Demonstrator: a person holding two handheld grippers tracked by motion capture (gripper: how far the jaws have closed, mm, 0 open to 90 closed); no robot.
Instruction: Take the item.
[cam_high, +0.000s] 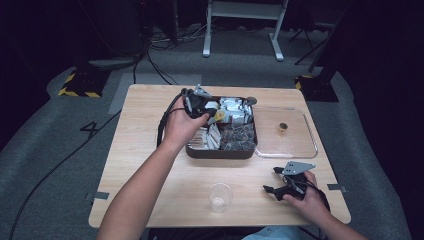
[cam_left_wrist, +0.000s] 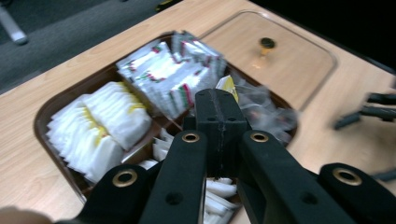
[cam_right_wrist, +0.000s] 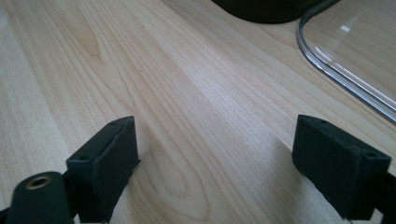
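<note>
A dark brown compartment tray (cam_high: 220, 153) (cam_left_wrist: 46, 112) sits at the table's far middle. It holds white packets (cam_left_wrist: 102, 126), silver packets (cam_high: 232, 109) (cam_left_wrist: 168, 70) and clear wrapped dark items (cam_high: 237, 135) (cam_left_wrist: 266, 109). My left gripper (cam_high: 215, 114) (cam_left_wrist: 219, 100) hangs over the tray, shut on a small yellow-and-white packet (cam_high: 219, 116) (cam_left_wrist: 229, 86) that peeks out past its tips. My right gripper (cam_high: 270, 180) (cam_right_wrist: 219, 158) lies low on the wood near the front right, jaws wide apart with nothing between them.
A clear lid (cam_high: 295, 145) (cam_left_wrist: 299, 70) (cam_right_wrist: 327, 65) with a gold knob (cam_high: 283, 128) (cam_left_wrist: 267, 44) lies flat just right of the tray. A clear plastic cup (cam_high: 220, 197) stands near the front edge. Cables trail off the table's left side.
</note>
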